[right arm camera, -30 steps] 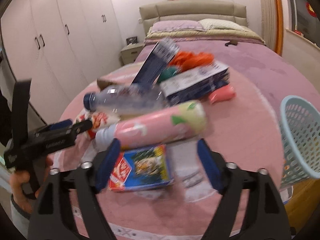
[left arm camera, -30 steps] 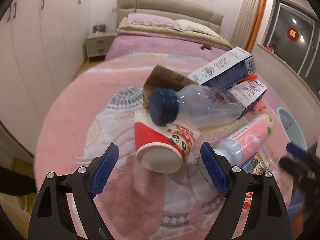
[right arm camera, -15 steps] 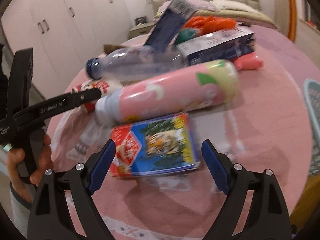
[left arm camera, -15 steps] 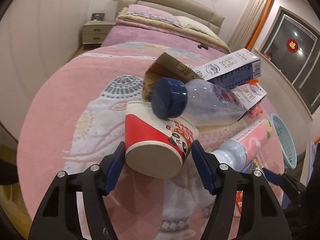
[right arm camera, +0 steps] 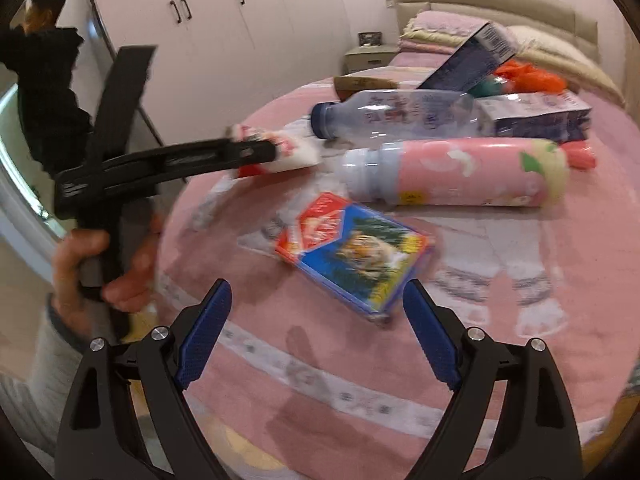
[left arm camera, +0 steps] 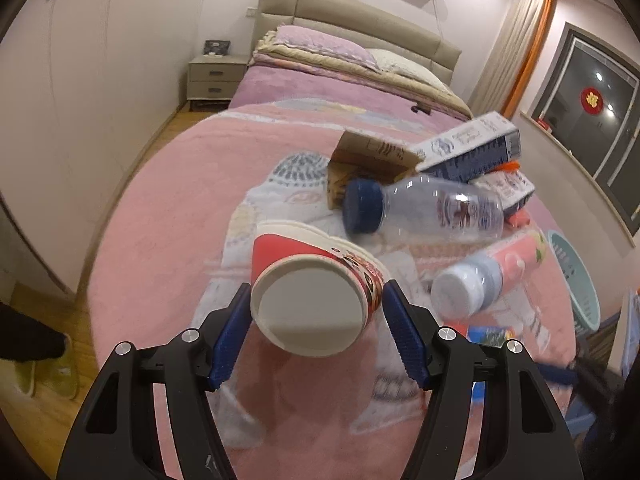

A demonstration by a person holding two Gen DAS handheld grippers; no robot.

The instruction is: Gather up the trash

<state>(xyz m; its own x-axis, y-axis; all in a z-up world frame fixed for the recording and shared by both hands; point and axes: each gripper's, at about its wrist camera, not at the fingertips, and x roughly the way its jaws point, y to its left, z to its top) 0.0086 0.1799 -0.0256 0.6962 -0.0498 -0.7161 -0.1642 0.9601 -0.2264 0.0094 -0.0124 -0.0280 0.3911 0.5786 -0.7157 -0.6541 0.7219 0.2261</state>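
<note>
A red and white paper cup (left arm camera: 308,308) lies on its side, its base facing the camera, between the blue pads of my left gripper (left arm camera: 316,292), which is shut on it. It hangs just above the pink cloth, apart from the clear bottle (left arm camera: 440,208) with the blue cap. In the right wrist view the same cup (right arm camera: 296,152) shows at the tip of the left gripper, held by a hand. My right gripper (right arm camera: 316,286) stands open over the cloth, just short of a flat blue and red packet (right arm camera: 356,256); nothing is between its fingers.
A pink bottle (right arm camera: 472,172), blue and white cartons (right arm camera: 536,116), a brown cardboard box (left arm camera: 368,156) and an orange bag (right arm camera: 528,74) lie piled on the round pink-covered table (left arm camera: 168,216). A pale green basket (left arm camera: 576,280) stands at its right edge. A bed is behind.
My left gripper closed on the cup and drew it back from under the clear bottle. My right gripper rolled and came nearer the blue and red packet.
</note>
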